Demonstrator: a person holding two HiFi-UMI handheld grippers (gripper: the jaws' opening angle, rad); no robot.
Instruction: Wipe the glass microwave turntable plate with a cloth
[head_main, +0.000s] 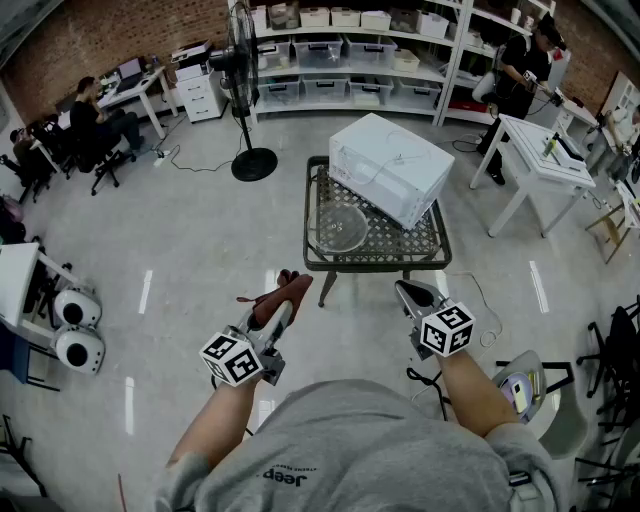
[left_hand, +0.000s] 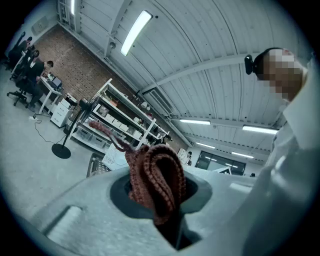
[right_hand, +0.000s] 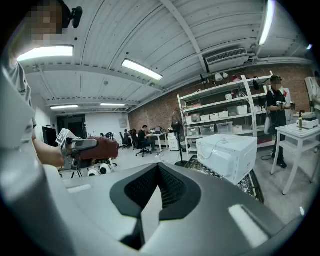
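Glass turntable plate (head_main: 340, 226) and cloth (head_main: 285, 293) are well apart: one rests on the bench, the other is in a gripper near the person's body.

A pale, shiny floor (head_main: 200, 240) fills most of the head view, with long shelves (head_main: 340, 50) of boxes along the far wall. A standing fan (head_main: 245, 90) stands on the floor in front of the shelves, to the left of the bench.

The bench (head_main: 420, 243) is a small dark one with a wire-mesh top, straight ahead of the person. A white microwave (head_main: 392, 168) sits on its back and right part, turned at an angle to the bench's edges. The plate lies flat on the mesh at the front left, just beside the microwave; whether they touch cannot be told.

Both grippers are held over the floor on the near side of the bench, clear of it. The left gripper (head_main: 288, 290) has its jaws closed on the reddish-brown knitted cloth, which bunches up in folds out of the jaws in the left gripper view. The right gripper (head_main: 410, 292) has its jaws pressed together with nothing between them, as the right gripper view shows; it points toward the bench and microwave.
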